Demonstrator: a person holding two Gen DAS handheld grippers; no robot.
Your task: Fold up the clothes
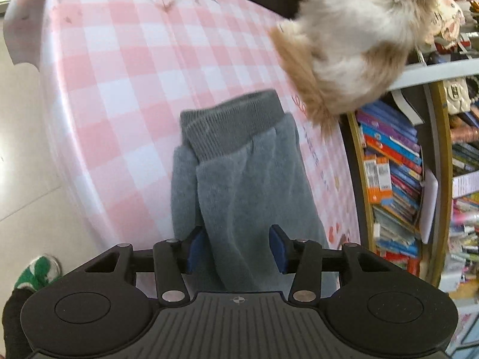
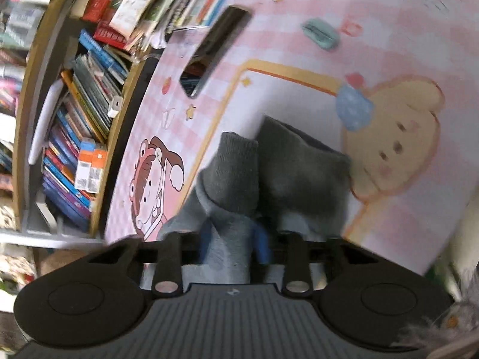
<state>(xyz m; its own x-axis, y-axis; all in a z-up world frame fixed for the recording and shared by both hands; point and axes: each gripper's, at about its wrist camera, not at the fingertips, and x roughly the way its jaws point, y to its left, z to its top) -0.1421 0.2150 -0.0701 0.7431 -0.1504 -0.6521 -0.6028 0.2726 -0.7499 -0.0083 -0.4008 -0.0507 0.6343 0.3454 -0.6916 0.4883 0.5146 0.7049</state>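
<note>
Lying on the pink checked tablecloth (image 1: 119, 68) is the grey fleece garment (image 1: 239, 179), folded lengthwise, w/ its darker ribbed band (image 1: 230, 122) at the end far from the left gripper (image 1: 236, 246). The left gripper's jaws stand wide, one blue pad (image 1: 196, 248) on each side of the near end of the garment; the cloth passes between them, but whether the pads really touch it I cannot tell. A fluffy white-and-tan dog (image 1: 359, 45) stands on the cloth beyond the garment, near the table edge on the side of the bookshelf (image 1: 395, 179). On the other side of the garment, low on the floor, a green-and-white shoe (image 1: 39, 272) shows.

From the right wrist cam, the right gripper (image 2: 235, 246) has its jaws narrow, clamped on a bunch of the garment (image 2: 230, 239), approx. at the lighter fleece just below two dark ribbed cuffs (image 2: 299, 167) which stand up in front of it. Behind the cuffs the tablecloth (image 2: 419, 45) has a printed cartoon toast figure (image 2: 398, 137), and beside the garment, toward the bookshelf (image 2: 77, 119), a printed cartoon girl (image 2: 155, 185). A dark phone (image 2: 215, 48) lies further away from the garment, near the table edge. The picture is somewhat blurred.
</note>
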